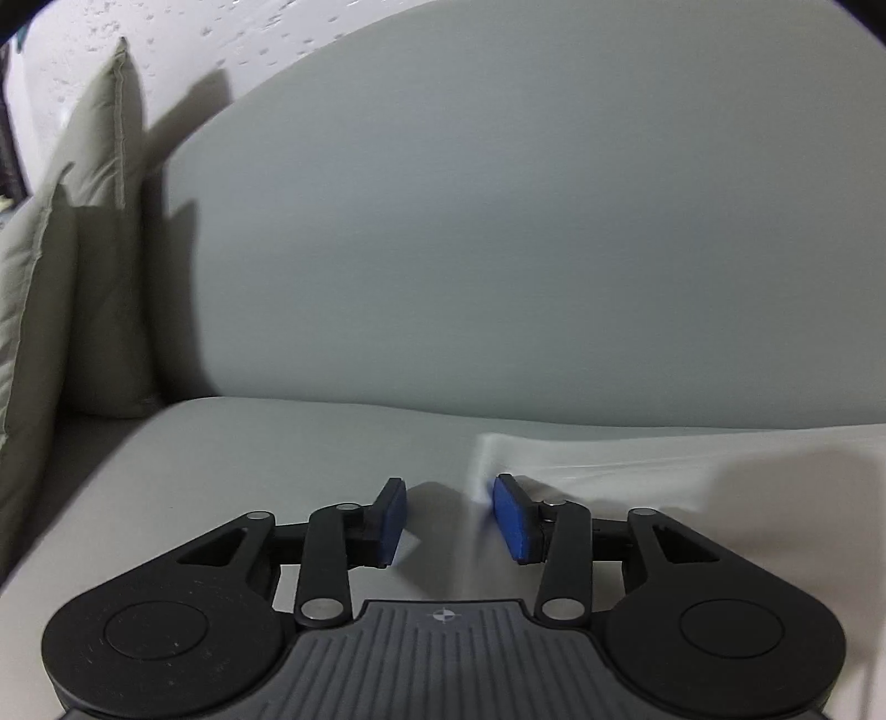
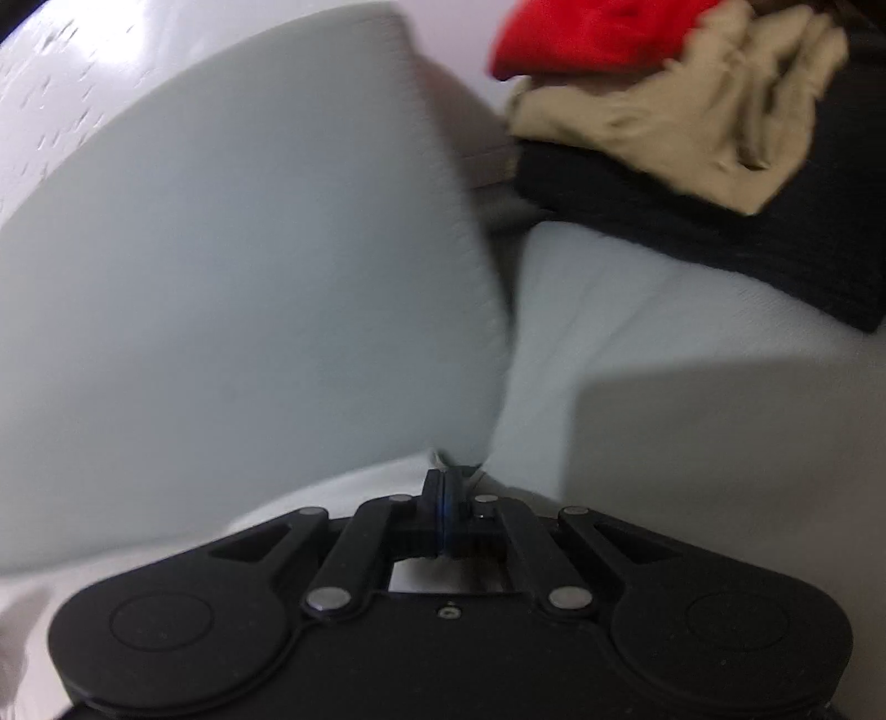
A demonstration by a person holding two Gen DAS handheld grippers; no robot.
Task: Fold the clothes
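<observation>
Left gripper [image 1: 449, 512] low over a grey sofa seat [image 1: 266, 459], jaws apart, blue pads [image 1: 512, 518] facing each other with nothing pressed between them. White cloth [image 1: 692, 482] spread on the seat to the right, its left edge lying just beside the right-hand pad; cannot tell whether edge and pad touch. Big grey back cushion [image 1: 498, 232] upright at the far side of the seat. Two beige pillows [image 1: 105, 232] leaning at the far left, against a white speckled wall [image 1: 221, 33].

Right gripper [image 2: 443, 512] with jaws closed tight, pads together, only a thin blue line showing between them. A bit of pale fabric and a thread just beyond the tips; too blurred to tell whether anything is pinched. White cloth [image 2: 310, 493] under and left of this gripper. Same grey back cushion [image 2: 232, 277] filling the left of this view. At the far right on the seat, a heap of clothes: a red piece [image 2: 587, 33] on top, a crumpled tan piece [image 2: 692, 122] below it, a dark folded piece [image 2: 720, 238] underneath. Whole right view smeared by blur.
</observation>
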